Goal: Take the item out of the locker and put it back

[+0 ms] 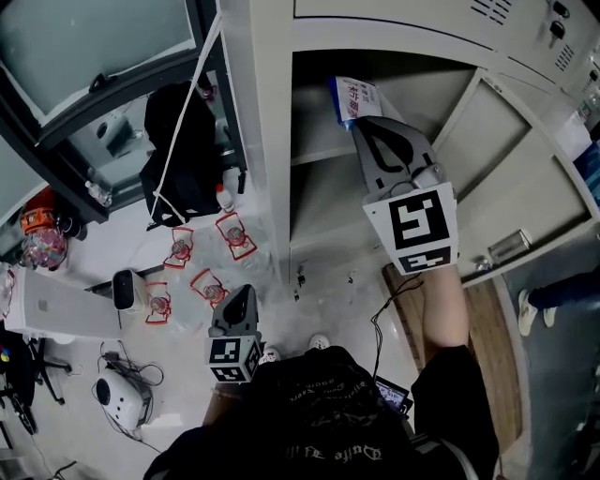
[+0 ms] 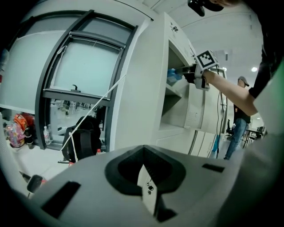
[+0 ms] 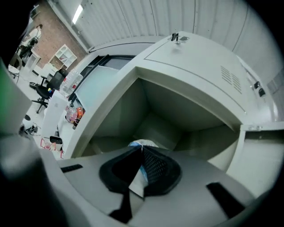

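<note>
Head view steeply downward, both gripper views facing locker [image 1: 263, 112]

The fingers [image 3: 156, 165] of the right gripper [image 3: 142, 150] cover nearly all of the blue-and-white packet [image 3: 141, 143], so only its top edge shows above them. In the head view the packet's print is too small to read. The locker [image 1: 422, 23] is cut off by that view's top edge.

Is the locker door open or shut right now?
Open: the locker door is swung aside, and the right tongs hold a blue-and-white packet in the opening.
</note>
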`<state>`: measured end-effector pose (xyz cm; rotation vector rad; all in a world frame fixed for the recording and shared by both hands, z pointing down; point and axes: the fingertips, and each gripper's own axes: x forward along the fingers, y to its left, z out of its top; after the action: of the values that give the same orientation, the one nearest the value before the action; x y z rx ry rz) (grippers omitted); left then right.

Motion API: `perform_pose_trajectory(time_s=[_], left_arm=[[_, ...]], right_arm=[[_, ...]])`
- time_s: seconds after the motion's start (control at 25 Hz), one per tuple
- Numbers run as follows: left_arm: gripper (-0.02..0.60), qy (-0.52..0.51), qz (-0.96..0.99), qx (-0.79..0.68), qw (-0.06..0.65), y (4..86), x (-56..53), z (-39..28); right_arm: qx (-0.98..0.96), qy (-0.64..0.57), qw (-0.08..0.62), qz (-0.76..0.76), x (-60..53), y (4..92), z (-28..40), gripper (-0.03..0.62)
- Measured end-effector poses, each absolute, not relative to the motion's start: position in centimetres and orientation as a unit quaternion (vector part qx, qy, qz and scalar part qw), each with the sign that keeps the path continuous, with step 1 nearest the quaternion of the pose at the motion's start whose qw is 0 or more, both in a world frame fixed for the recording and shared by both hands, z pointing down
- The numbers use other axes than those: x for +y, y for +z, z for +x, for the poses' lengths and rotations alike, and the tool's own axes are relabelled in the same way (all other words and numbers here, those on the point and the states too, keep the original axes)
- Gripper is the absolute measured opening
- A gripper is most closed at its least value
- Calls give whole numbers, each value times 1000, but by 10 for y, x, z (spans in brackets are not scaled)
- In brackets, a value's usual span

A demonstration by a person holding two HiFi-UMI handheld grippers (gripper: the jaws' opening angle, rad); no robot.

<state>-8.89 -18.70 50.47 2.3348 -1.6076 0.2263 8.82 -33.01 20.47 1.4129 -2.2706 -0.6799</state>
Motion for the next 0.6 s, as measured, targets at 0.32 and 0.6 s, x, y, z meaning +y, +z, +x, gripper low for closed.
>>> perform_pose_trajectory(time_s=[0.32,0.6], left_arm=[[8,61,842,-522,126,485,-200,-71],[8,55,864,-489,110,477,-208,-54]], right_arm=[[-788,-257,177,530,-292,199,99,6],[-778,-248,150,558,-262,197,112,6]])
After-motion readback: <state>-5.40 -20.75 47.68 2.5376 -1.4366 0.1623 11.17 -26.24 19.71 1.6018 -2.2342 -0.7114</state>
